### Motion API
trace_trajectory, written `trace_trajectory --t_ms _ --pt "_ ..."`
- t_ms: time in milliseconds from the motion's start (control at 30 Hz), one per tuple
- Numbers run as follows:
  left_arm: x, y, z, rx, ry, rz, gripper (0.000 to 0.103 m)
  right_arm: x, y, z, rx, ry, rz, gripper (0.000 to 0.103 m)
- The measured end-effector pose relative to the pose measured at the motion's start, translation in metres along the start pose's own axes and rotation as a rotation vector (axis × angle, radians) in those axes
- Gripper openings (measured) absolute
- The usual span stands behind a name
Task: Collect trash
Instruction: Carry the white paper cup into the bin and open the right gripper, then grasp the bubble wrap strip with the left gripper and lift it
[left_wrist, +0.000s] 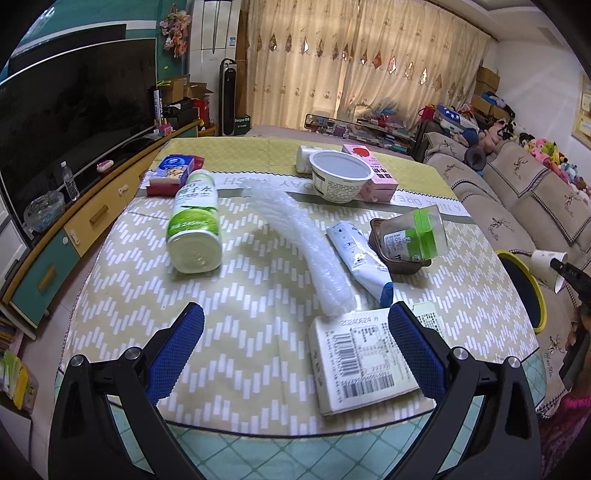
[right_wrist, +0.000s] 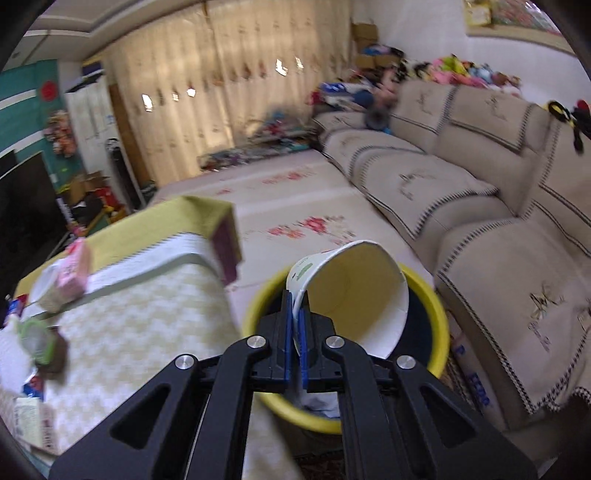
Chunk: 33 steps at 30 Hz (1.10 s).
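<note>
My right claw (right_wrist: 295, 325) is clenched on the rim of a paper cup (right_wrist: 354, 291), its two blue pads pinching the wall with the cup's open mouth tipped toward me. The cup hangs over the yellow bin (right_wrist: 439, 321) that stands on the floor between the table (right_wrist: 147, 317) and the sofa (right_wrist: 480, 206). So the step in hand is the drop-off: this piece of trash is carried and, as far as I can judge, is already above the bin's opening. What comes next, I think, is simply to release the pads and let the cup fall inside, taking care that its wide mouth does not catch on the yellow rim and tip out onto the floor.

My left claw (left_wrist: 295, 332) is released, its jaws standing wide with nothing between the pads. It hovers low over the near edge of the table, with a flat white carton (left_wrist: 358, 365) lying just at its right finger. Plenty is left to collect: a green-labelled bottle (left_wrist: 194, 225) on its side, a roll of bubble wrap (left_wrist: 306, 251), a tube (left_wrist: 358, 254), a brown tray (left_wrist: 399, 258) with a clear wrapper on it, a white tub (left_wrist: 341, 177) and a pink carton (left_wrist: 373, 173) behind it. The white carton looks the nearest pick for the left claw; being flat, it likely needs a grip across its narrow edges.
</note>
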<state>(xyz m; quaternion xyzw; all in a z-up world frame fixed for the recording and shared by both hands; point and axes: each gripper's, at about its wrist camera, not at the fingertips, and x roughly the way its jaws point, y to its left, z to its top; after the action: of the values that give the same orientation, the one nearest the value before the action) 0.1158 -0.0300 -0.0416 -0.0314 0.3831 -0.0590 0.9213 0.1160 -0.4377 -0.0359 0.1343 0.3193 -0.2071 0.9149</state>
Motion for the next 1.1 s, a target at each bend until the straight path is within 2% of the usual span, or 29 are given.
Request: trace_trajectory --t_ms 133,333,667,1100 --pt "0.007 -0.009 0.005 0.012 0.007 0.009 0.098 0.026 -0.023 -0.002 0.022 0.046 -0.037 0.003" --pt "0.016 -0.019 0.011 0.026 0.015 0.016 0.098 0.05 -0.035 -0.002 0.034 0.098 -0.065 0.004" --pt "0.023 -0.023 0.014 0.03 0.021 0.028 0.098 0.044 -0.035 -0.001 0.05 0.089 -0.054 0.014" --pt "0.034 -0.018 0.025 0.019 0.039 0.079 0.098 0.034 -0.027 -0.011 0.055 0.092 -0.003 0.02"
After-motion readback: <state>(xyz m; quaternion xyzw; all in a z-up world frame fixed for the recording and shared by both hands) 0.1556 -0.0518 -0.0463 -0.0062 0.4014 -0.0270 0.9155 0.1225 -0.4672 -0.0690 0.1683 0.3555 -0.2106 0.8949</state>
